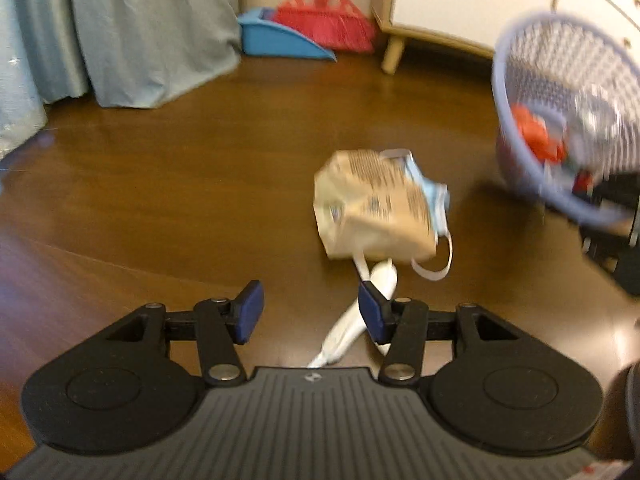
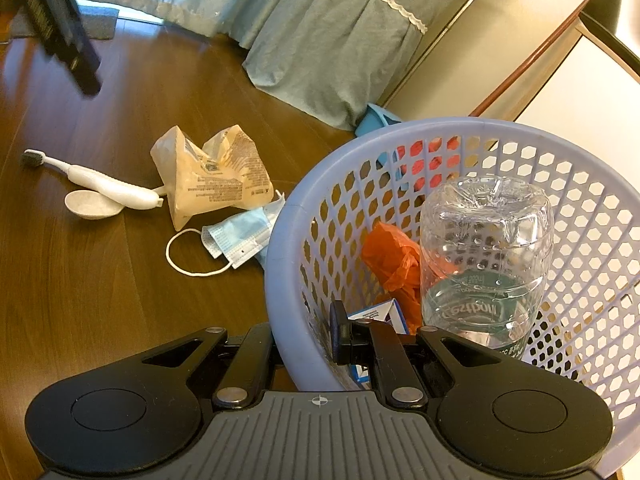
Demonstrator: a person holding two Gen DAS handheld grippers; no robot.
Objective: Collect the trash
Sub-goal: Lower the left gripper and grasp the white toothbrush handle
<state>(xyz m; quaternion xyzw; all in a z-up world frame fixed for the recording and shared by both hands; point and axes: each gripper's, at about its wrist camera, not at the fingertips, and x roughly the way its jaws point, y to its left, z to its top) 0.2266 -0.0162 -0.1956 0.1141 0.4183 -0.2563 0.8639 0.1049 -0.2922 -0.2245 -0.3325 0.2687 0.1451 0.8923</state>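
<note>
Trash lies scattered on the brown wooden floor (image 2: 100, 280); a crumpled tan paper bag (image 2: 212, 178) sits in the middle of it, with a blue face mask (image 2: 240, 236) touching its near side and a white loop of the mask's strap curling out over the boards; a white toothbrush (image 2: 104, 182) lies just beside the bag, its handle resting across a small pale spoon (image 2: 94, 204). The right gripper (image 2: 304, 340) is pinching the rim of a lavender basket (image 2: 288, 216), one finger inside the wall and one outside; inside the basket a clear plastic bottle (image 2: 486, 256) stands upside down next to a crumpled orange wrapper (image 2: 394, 260) and a small blue and white carton (image 2: 380, 314). The left gripper (image 1: 310, 310) hangs low over the floor with its blue pads spread apart and nothing between them; the toothbrush lies just under its right finger, the bag a little ahead. A red broom (image 1: 328, 20) and blue dustpan (image 1: 276, 38) lean by the grey-blue curtains (image 1: 152, 28).
</note>
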